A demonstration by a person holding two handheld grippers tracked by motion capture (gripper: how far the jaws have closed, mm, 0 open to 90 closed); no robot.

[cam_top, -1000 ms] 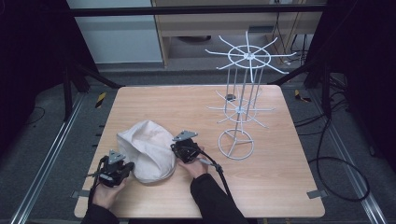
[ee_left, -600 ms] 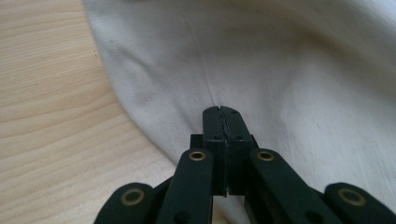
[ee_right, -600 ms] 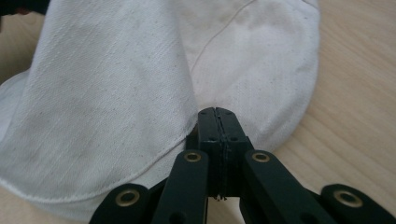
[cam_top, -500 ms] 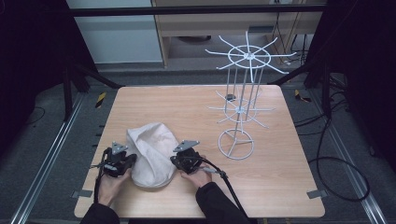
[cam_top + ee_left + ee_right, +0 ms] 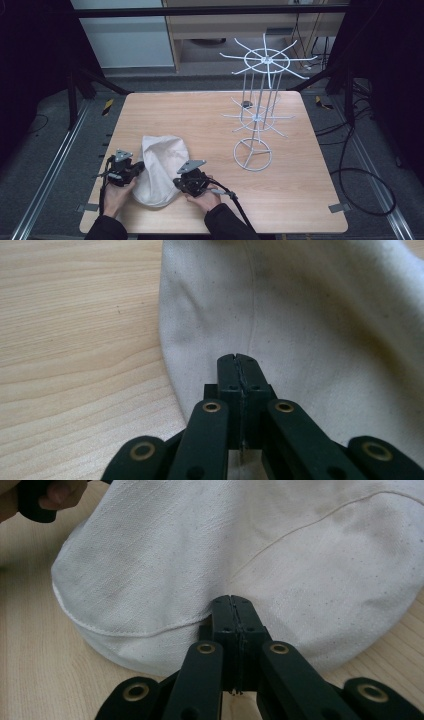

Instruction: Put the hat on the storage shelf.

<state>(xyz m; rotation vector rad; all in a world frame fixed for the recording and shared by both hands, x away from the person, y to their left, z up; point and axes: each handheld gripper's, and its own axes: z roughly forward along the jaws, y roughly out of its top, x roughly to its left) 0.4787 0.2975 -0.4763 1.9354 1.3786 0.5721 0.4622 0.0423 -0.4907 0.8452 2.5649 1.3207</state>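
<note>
White cloth, a cap [image 5: 161,170], lies on the near left part of the wooden table [image 5: 210,115]. The left gripper [image 5: 134,169] is clenched on its left edge. The right gripper [image 5: 178,183] is clenched on its right edge. Farther right a wire rack [image 5: 255,120] stands, well apart.

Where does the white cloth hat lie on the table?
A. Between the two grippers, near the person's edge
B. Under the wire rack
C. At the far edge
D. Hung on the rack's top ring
A: in the high view the hat lies between the left gripper and the right gripper, apart from the wire rack.
</note>
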